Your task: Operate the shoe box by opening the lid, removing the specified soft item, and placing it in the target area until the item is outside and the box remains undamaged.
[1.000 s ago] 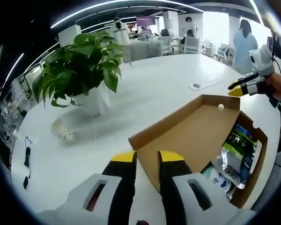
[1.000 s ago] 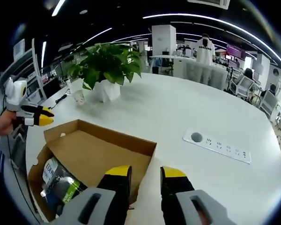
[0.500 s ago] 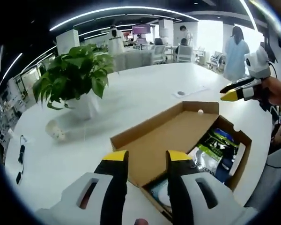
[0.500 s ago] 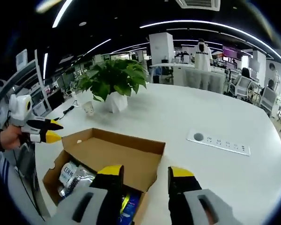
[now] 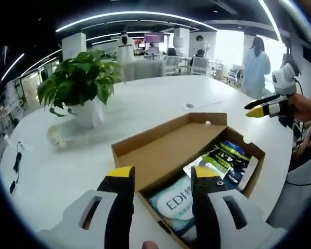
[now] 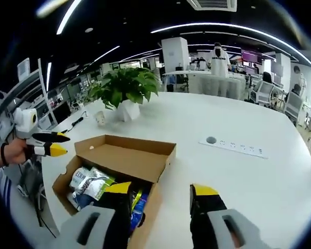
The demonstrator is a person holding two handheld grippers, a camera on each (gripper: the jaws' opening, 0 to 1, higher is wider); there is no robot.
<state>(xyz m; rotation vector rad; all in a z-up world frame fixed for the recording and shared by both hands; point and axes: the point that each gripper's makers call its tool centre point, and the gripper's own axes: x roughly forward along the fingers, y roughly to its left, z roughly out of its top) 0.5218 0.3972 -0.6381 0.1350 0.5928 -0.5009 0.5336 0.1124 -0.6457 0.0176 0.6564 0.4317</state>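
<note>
Resting on a white table (image 6: 259,176): one cardboard shoe box (image 5: 160,150), lid folded back, soft plastic pouches (image 5: 179,199) inside. Left gripper (image 5: 163,174) over the box's near edge, jaws parted, holding nothing. Right gripper (image 6: 160,191) likewise spread and empty, at the box's other end. Potted plant (image 6: 125,93) behind the box.

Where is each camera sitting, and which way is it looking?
Left gripper view: it rides on the left gripper, looking over the open shoe box and its soft packets toward the potted plant; the right gripper and a hand come in from the right.
Right gripper view: it rides on the right gripper, looking across the shoe box from the opposite side; the left gripper and a hand come in from the left.
Shared: the shoe box, the potted plant, the white table.
</note>
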